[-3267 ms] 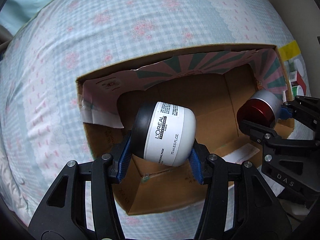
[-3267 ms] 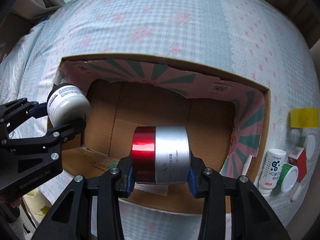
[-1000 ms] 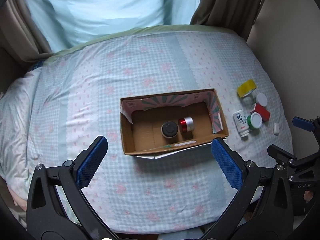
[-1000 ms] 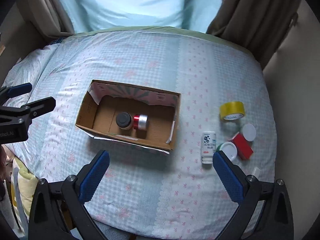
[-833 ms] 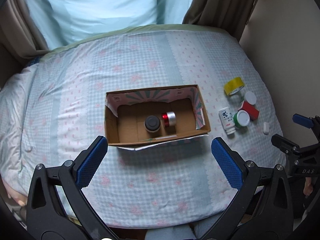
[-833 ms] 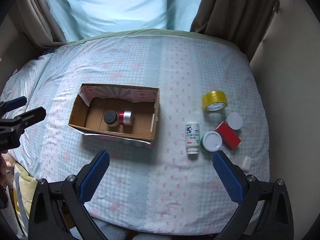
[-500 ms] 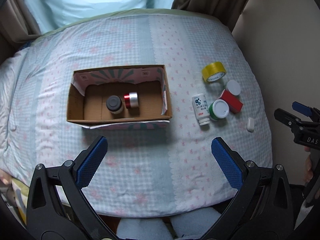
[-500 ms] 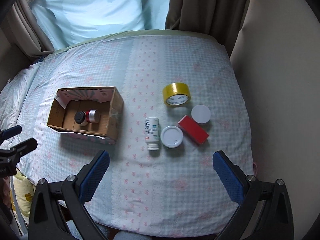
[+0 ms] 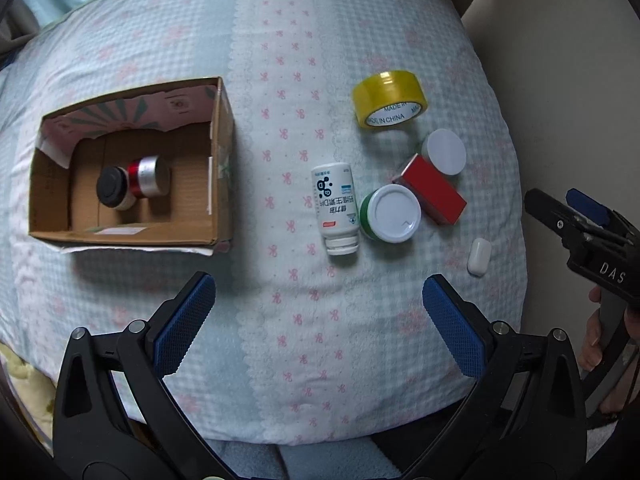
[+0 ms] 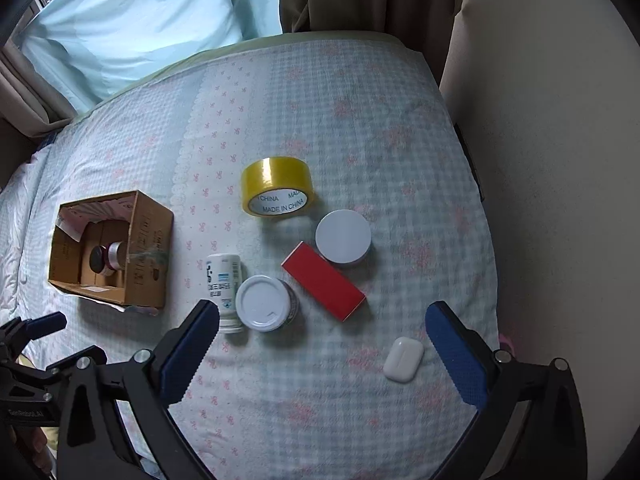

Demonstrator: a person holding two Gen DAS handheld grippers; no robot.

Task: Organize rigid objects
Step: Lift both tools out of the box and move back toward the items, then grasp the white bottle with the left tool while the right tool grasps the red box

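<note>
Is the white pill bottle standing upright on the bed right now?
No, the white pill bottle lies on its side on the bedspread, its cap end toward the camera, beside the green jar with a white lid.

your right gripper is cut off at the left view's edge, so its jaws can't be read there. the box wall hides most of the two jars from the right view. the bottle base sits behind a finger; its small print is perhaps too blurred to read.
</note>
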